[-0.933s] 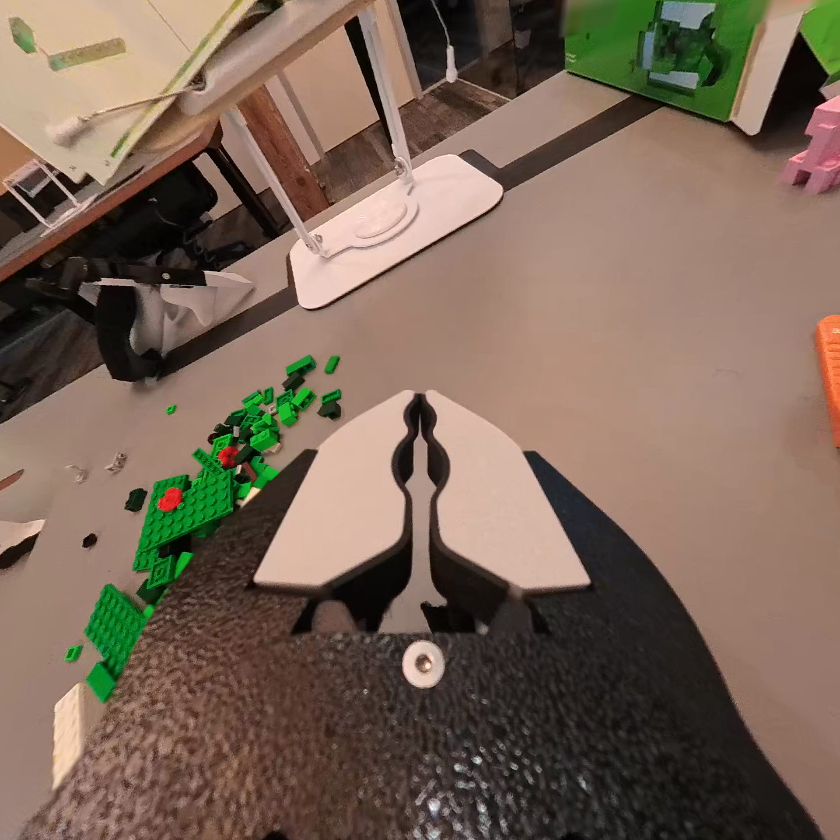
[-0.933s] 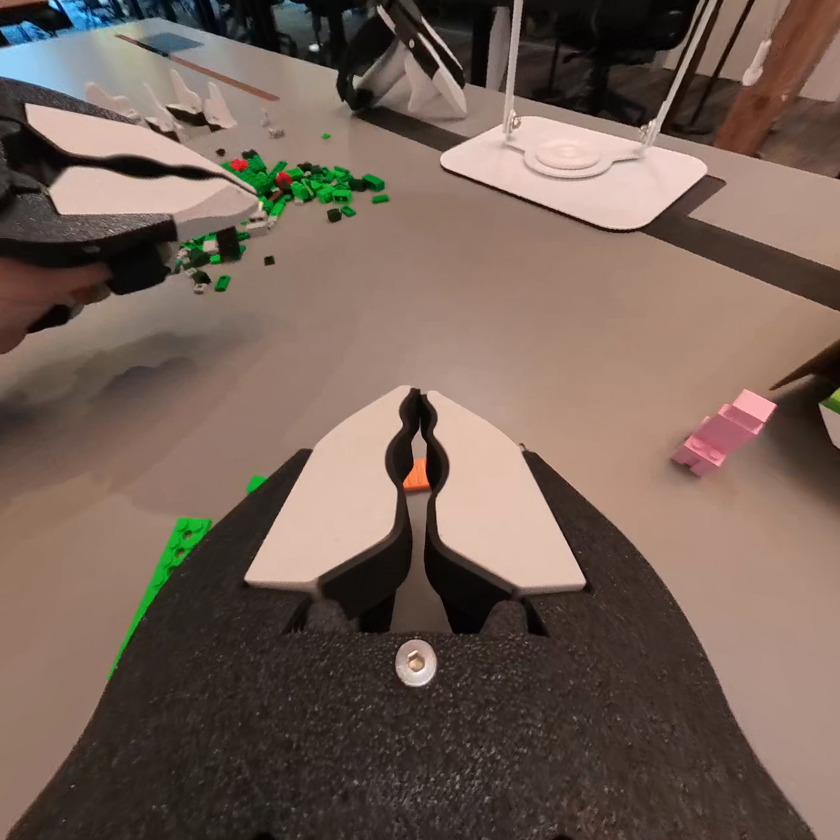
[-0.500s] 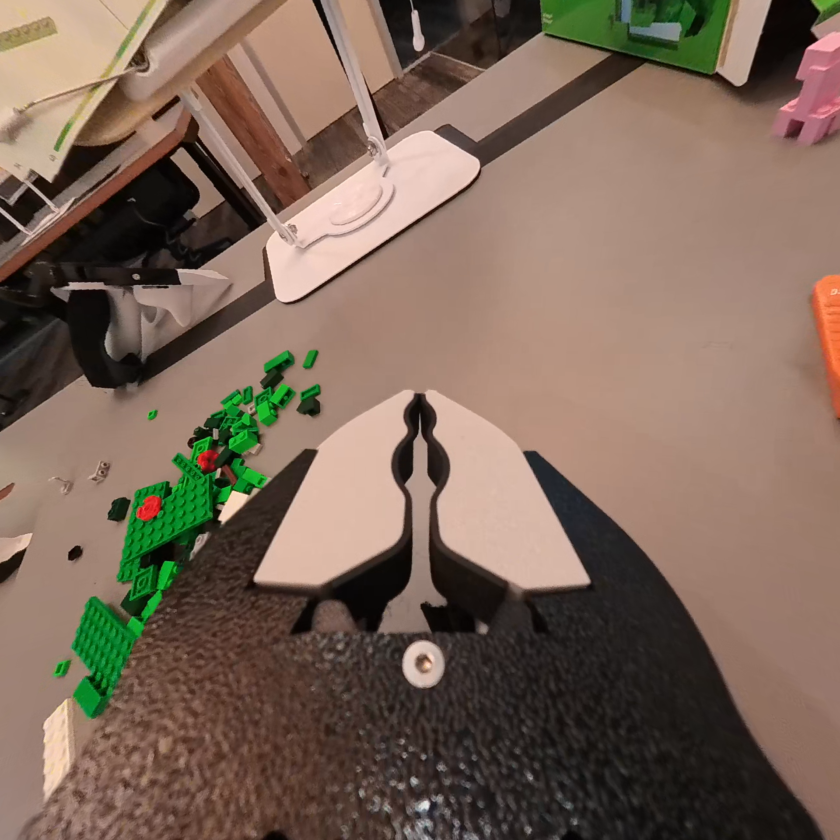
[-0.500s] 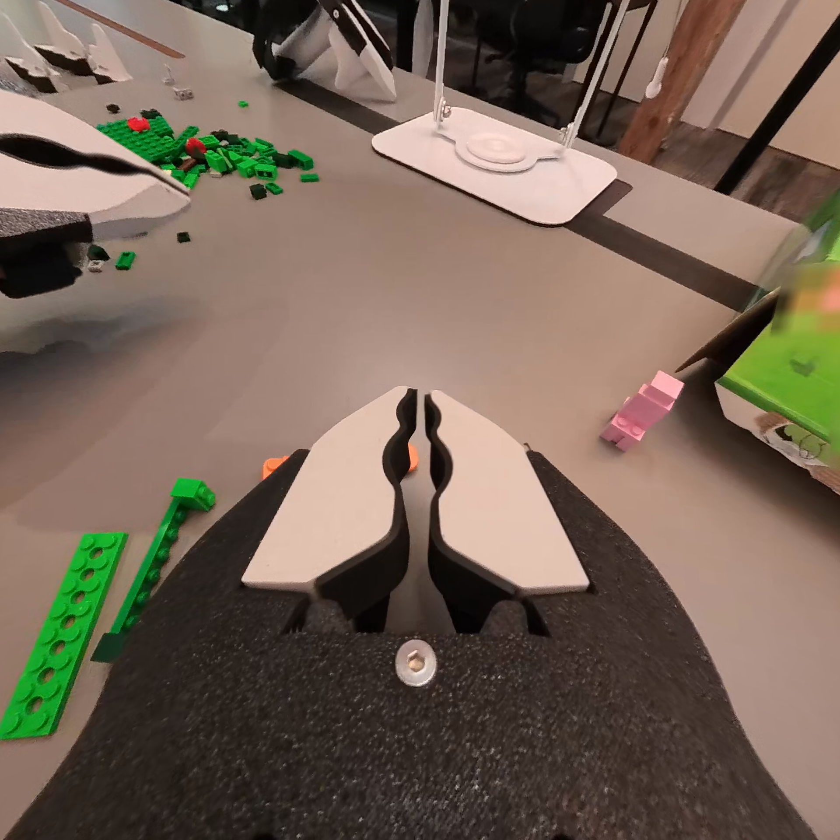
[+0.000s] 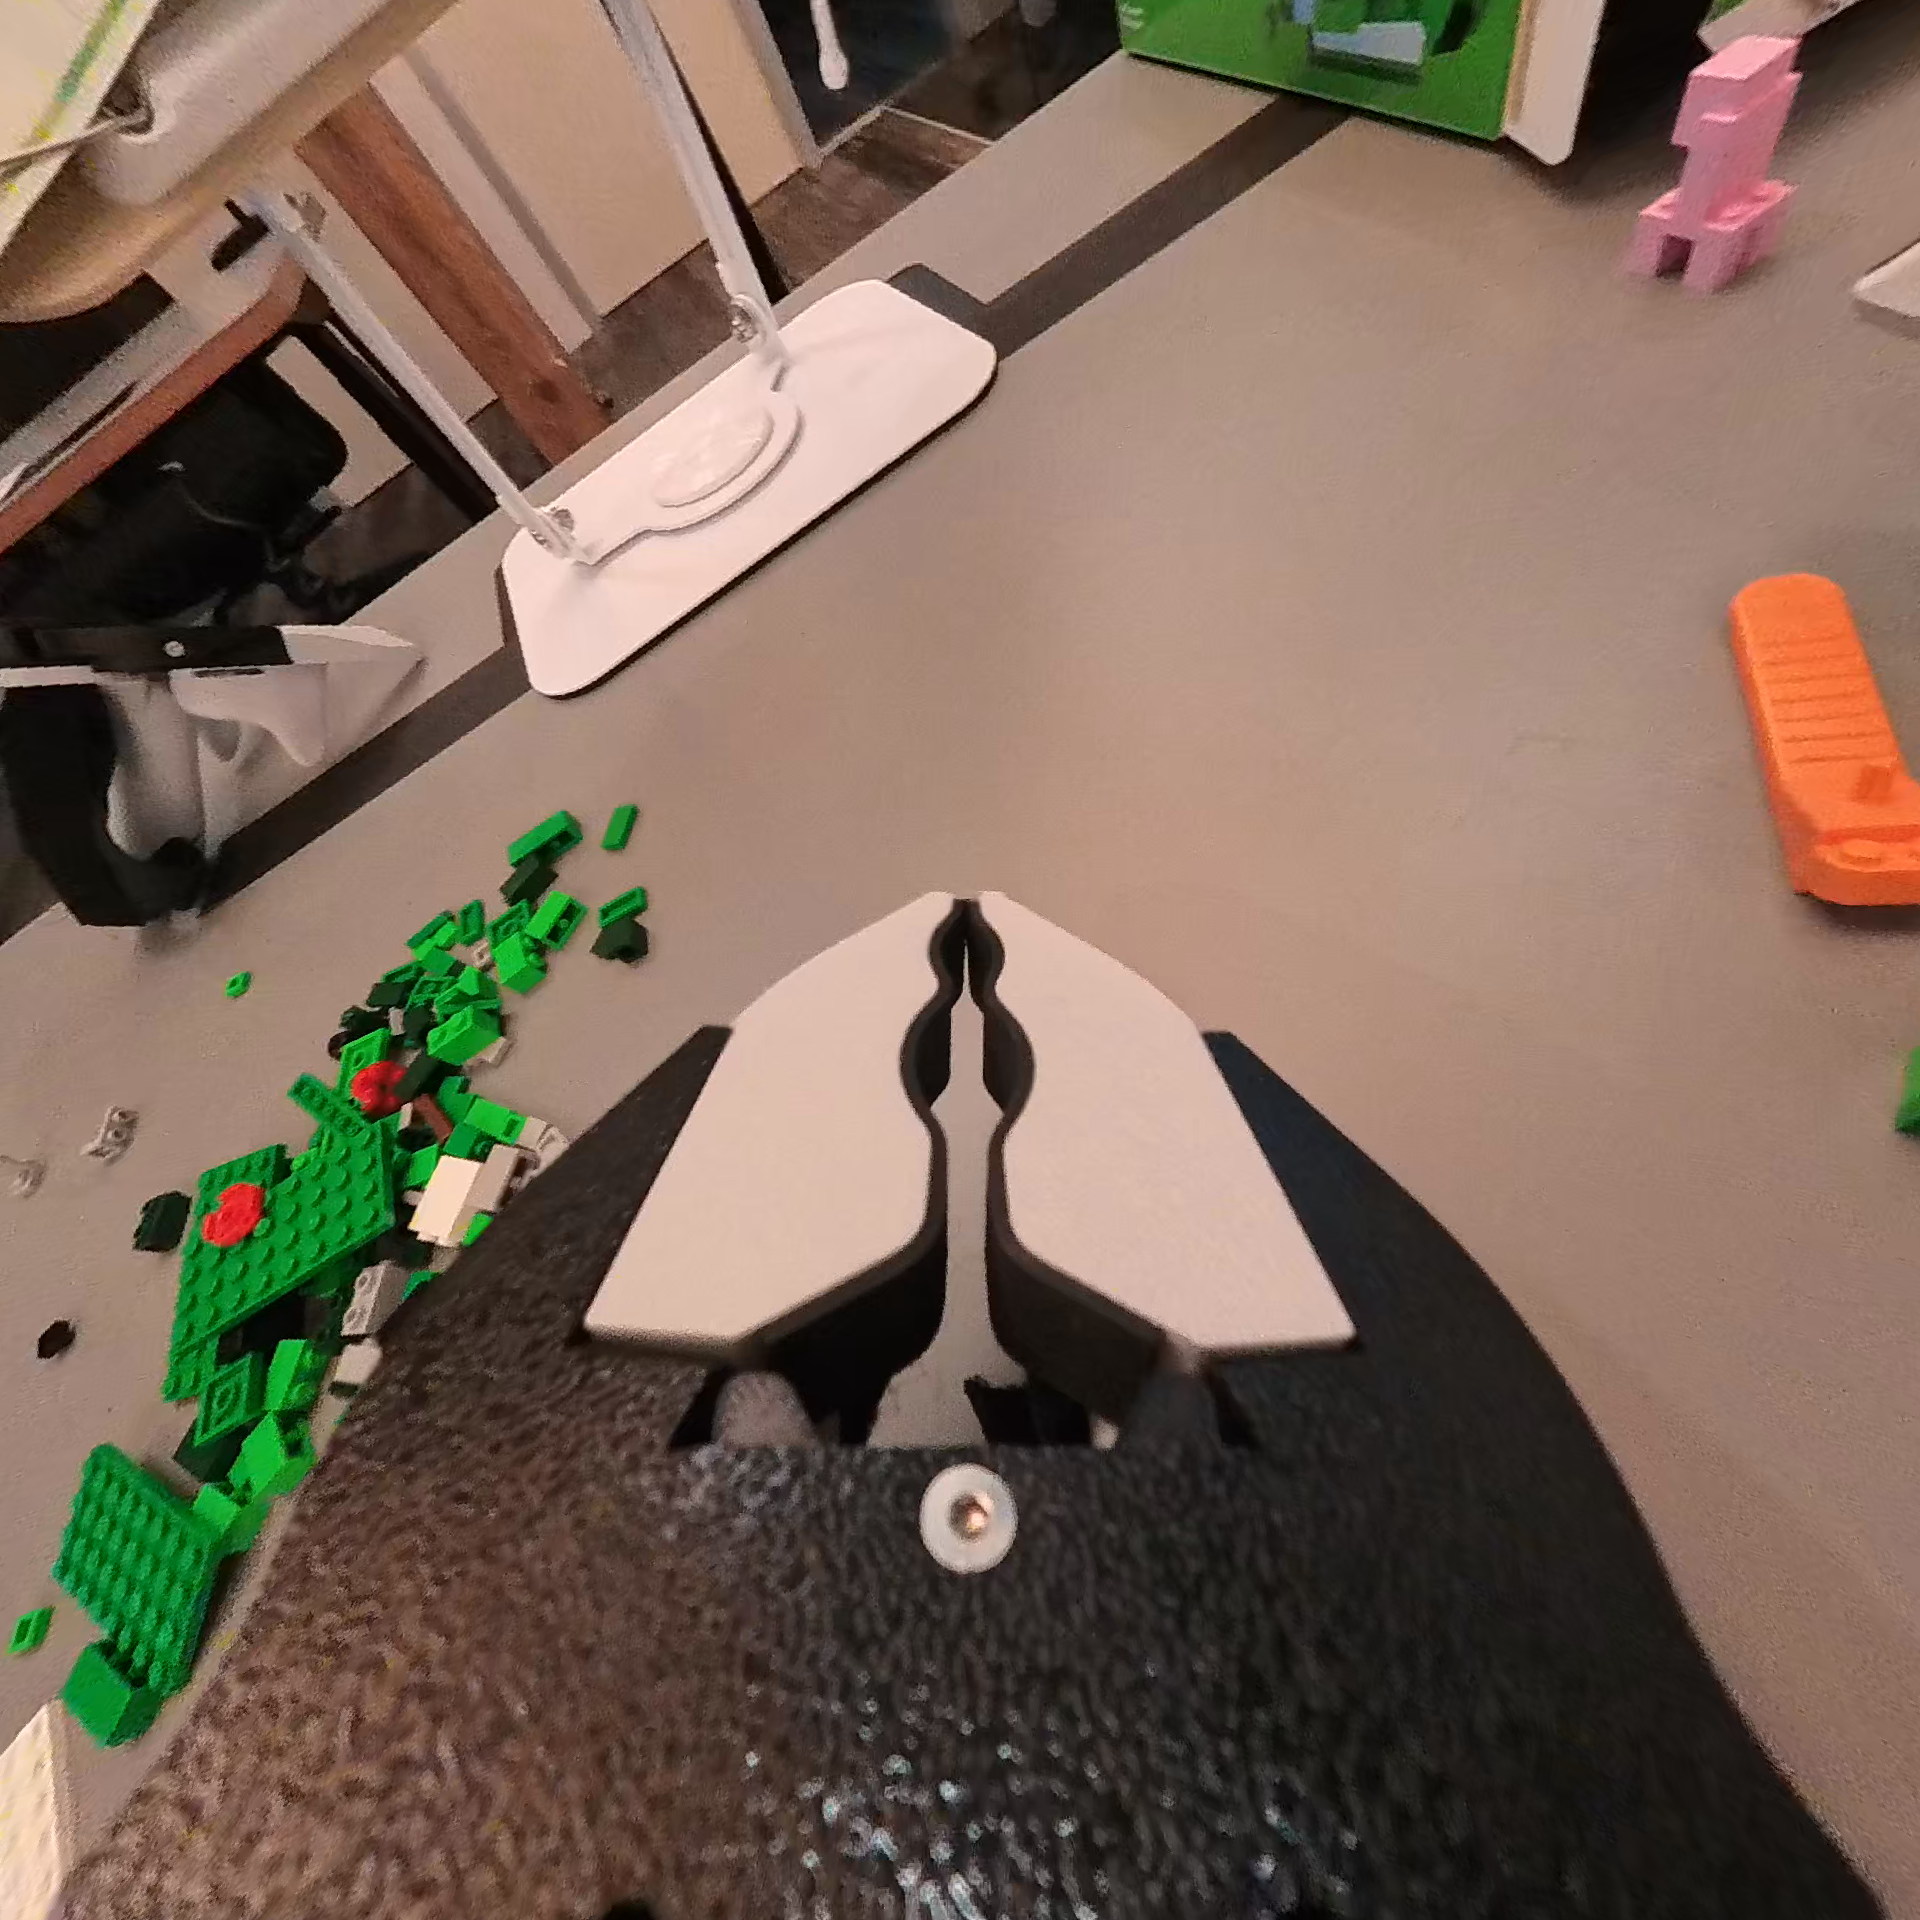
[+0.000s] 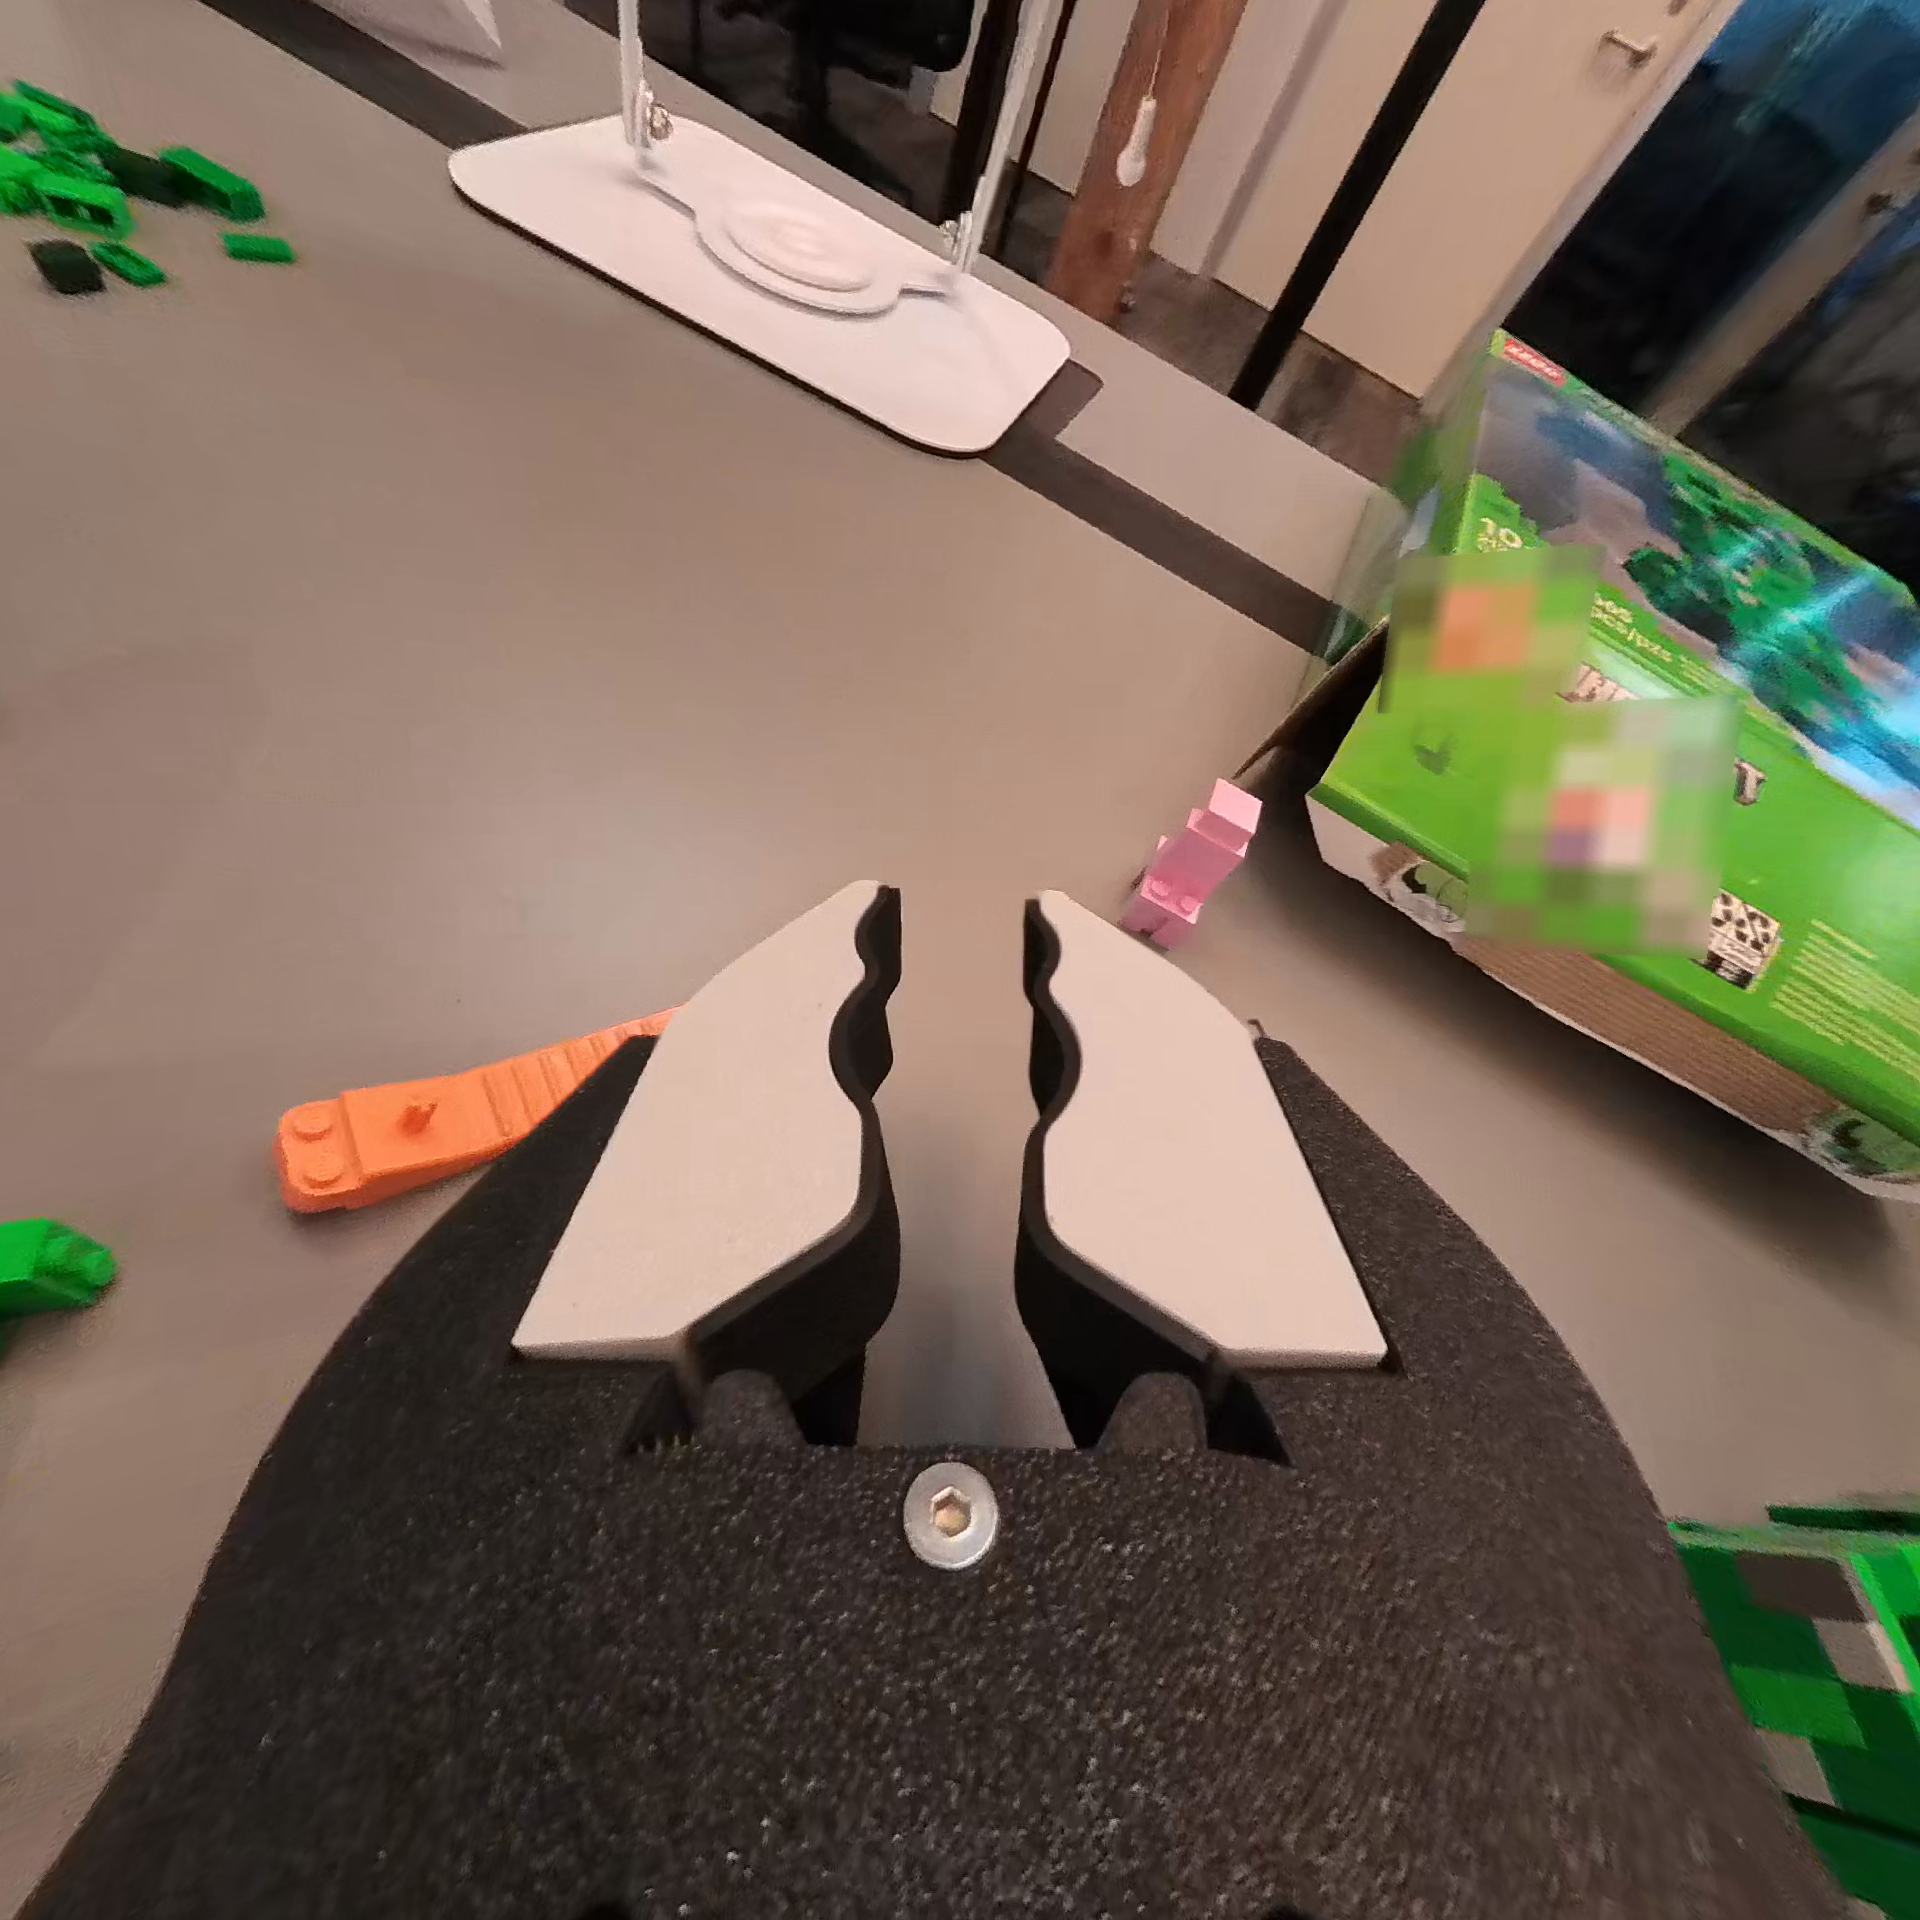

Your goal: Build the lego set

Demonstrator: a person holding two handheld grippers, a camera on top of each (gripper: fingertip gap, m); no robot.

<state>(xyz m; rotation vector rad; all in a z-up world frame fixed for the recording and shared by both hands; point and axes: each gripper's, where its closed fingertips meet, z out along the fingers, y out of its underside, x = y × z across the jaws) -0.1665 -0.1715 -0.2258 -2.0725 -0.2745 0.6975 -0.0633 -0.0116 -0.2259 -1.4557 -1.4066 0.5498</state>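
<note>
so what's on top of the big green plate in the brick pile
A red piece sits on the green plate. The plate's lower right edge is hidden by the left tool, so anything there can't be seen.

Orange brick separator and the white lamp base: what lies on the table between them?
Nothing: bare grey table separates the orange brick separator from the white lamp base; both views show this.

A white lamp base (image 5: 748, 488) is seen on the grey table (image 5: 1299, 644); behind it, past the table edge, a wooden post (image 6: 1117, 156) is visible.
</note>
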